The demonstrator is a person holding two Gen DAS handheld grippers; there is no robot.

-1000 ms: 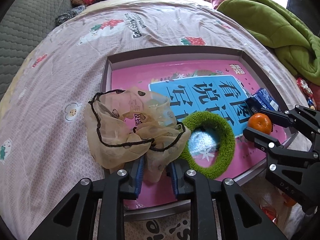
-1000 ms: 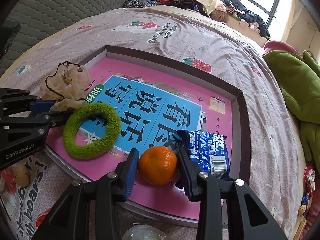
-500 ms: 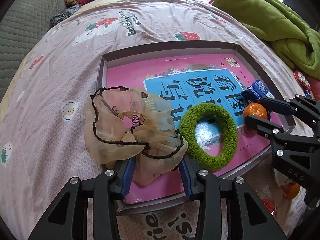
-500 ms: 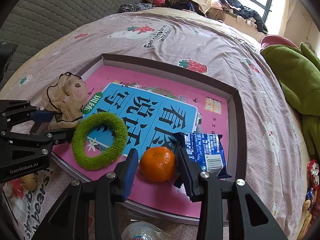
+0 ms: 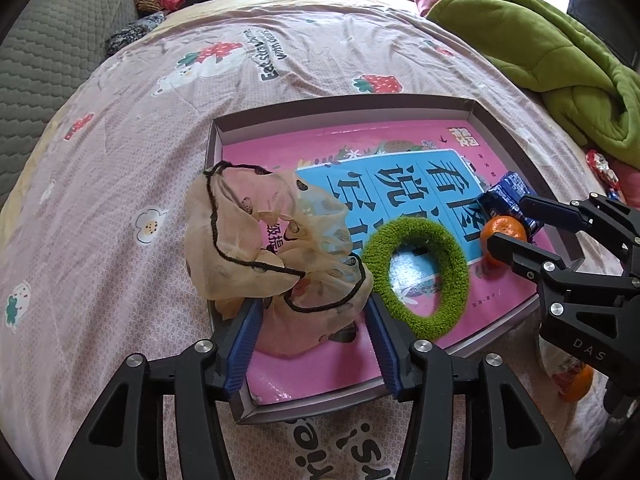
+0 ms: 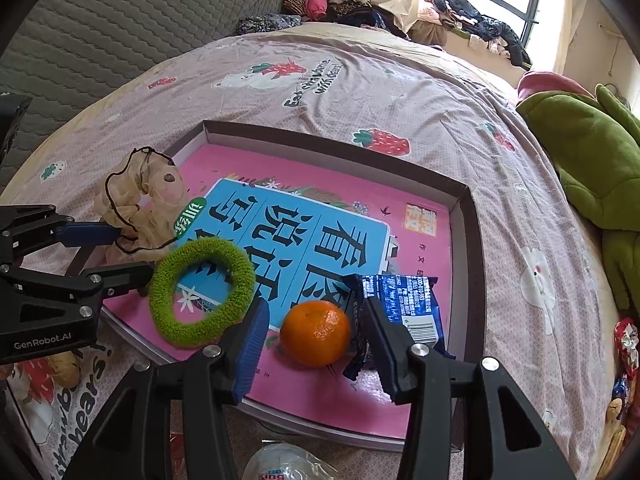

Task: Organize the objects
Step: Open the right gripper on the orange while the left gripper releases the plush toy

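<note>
- Right gripper [image 6: 310, 334]: jaws just opening, pads clear of the orange [image 6: 315, 333] between them, resting in the tray [image 6: 466, 216].
- Left gripper [image 5: 310, 316]: jaws just opening, wide around the beige scrunchie [image 5: 272, 248].
- We should lift both straight up, avoiding snags.

Right tongs [image 6: 312, 332] just opening around tangerine [image 6: 315, 333].
</note>
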